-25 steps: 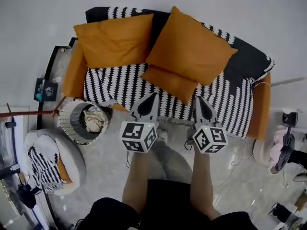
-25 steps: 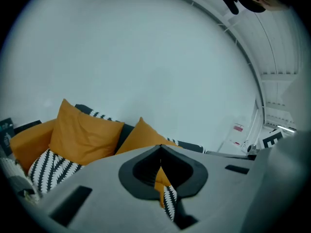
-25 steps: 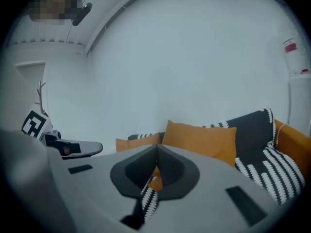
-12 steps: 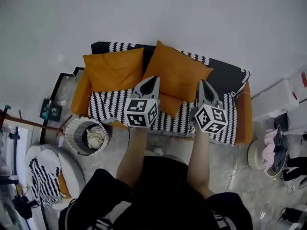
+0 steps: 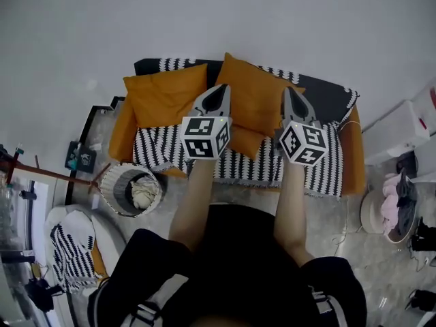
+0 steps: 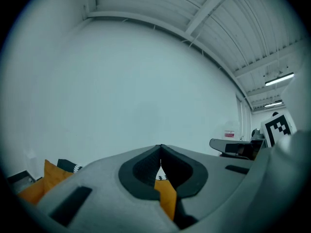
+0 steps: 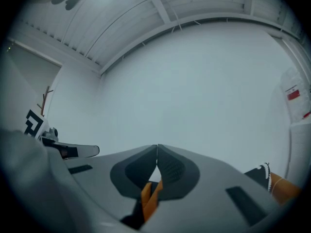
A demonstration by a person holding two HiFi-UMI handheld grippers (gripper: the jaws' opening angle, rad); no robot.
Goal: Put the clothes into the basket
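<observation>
Clothes (image 5: 144, 193): one cream-white crumpled bundle, lying inside the basket (image 5: 114, 180), below its rim. Separate garments within the bundle not told apart. Basket round and woven, pale outside with a grey inner wall, standing on the floor (image 5: 169, 197) just off the left front corner of the sofa (image 5: 349, 157). One basket, one bundle.

Left gripper (image 5: 219, 91) and right gripper (image 5: 292, 94) held up side by side over the sofa seat, well apart from the basket. Two marker cubes (image 5: 204, 137), one per gripper, covered in black-and-white squares. Jaws of the left pressed together tip to tip, pinching nothing. Jaws of the right likewise pressed together and empty.

Sofa orange, draped with a black-and-white zigzag throw (image 5: 162, 150). Three orange cushions: a large left cushion (image 5: 163, 94) and a large right cushion (image 5: 257, 95) leaning against the back, plus a small cushion (image 5: 246, 140) in front of the right one.

No readable writing anywhere. Red label (image 7: 293, 94) on a white surface at the edge of the right gripper view, too small to read. Small red-and-white sign (image 6: 229, 133) on the far wall in the left gripper view, equally illegible.
</observation>
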